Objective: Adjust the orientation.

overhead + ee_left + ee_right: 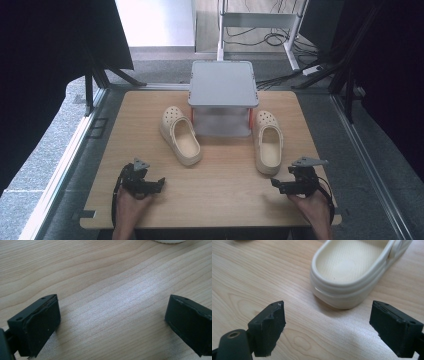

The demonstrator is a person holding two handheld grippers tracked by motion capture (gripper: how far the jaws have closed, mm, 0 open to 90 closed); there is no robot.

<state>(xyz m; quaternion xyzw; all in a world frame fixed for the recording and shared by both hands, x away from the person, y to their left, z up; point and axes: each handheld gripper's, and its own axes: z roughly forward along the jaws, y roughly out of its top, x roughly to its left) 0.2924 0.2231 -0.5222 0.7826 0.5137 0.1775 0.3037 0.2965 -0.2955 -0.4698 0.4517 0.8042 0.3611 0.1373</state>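
High view: left gripper (pixel 161 183) and right gripper (pixel 274 184) low over the wooden table (pixel 225 200), each in a hand. Left clog (pixel 180 134) ahead of the left gripper, right clog (pixel 268 141) just ahead of the right; grey box (pixel 222 97) between the clogs, beyond both grippers.

Left gripper view: jaws spread wide, holding nothing, bare table between them.

Right gripper view: jaws spread wide, holding nothing; right clog's heel (pixel 347 291) near, just ahead, apart from both.

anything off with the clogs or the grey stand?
Slightly. The left clog lies askew, heel angled toward the table's middle, while the right clog sits nearly straight. Both are upright beside the grey stand. No damage visible.
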